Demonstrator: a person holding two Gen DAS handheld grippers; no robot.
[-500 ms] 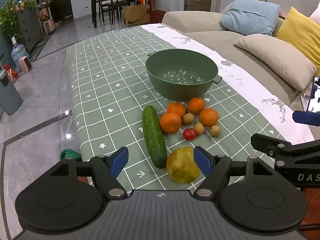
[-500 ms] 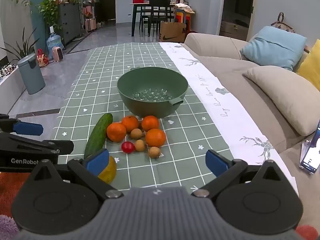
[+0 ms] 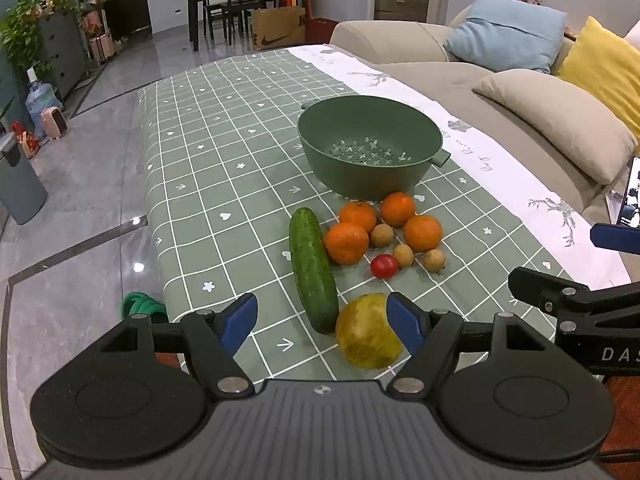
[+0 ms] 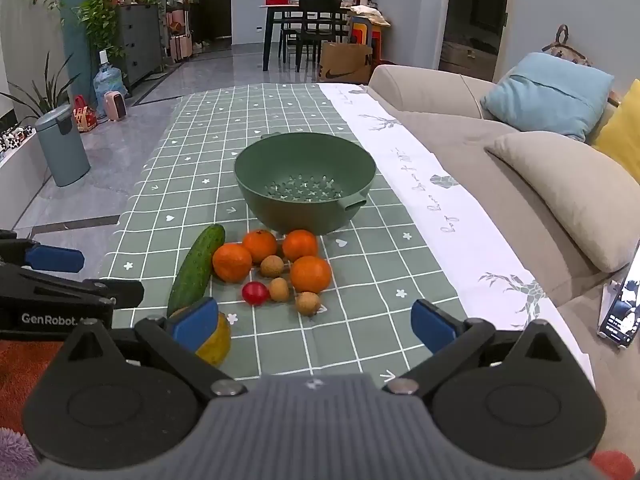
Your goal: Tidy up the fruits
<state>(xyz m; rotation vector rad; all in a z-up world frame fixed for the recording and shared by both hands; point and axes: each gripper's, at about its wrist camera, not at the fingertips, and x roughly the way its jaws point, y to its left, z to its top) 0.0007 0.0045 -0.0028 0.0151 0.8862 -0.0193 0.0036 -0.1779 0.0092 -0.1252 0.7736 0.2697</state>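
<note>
An empty green colander bowl (image 3: 370, 148) (image 4: 305, 188) stands on the checked tablecloth. In front of it lie a cucumber (image 3: 313, 274) (image 4: 196, 268), several oranges (image 3: 346, 242) (image 4: 310, 274), small brown longans (image 3: 381, 235) (image 4: 278, 289), a red cherry tomato (image 3: 384, 266) (image 4: 255, 293) and a yellow-green round fruit (image 3: 368, 338) (image 4: 216, 340) nearest me. My left gripper (image 3: 322, 316) is open and empty, just short of the cucumber's near end and the yellow-green fruit. My right gripper (image 4: 314, 324) is open and empty, its left finger in front of the yellow-green fruit.
A beige sofa with cushions (image 3: 552, 128) runs along the table's right side. A phone (image 4: 620, 312) leans there. The table's left edge drops to the grey floor, with a bin (image 4: 62, 144) and a green cloth (image 3: 140, 306). The right gripper's body shows in the left view (image 3: 580, 308).
Both views have shifted only slightly. Both grippers stay open and no fruit has moved.
</note>
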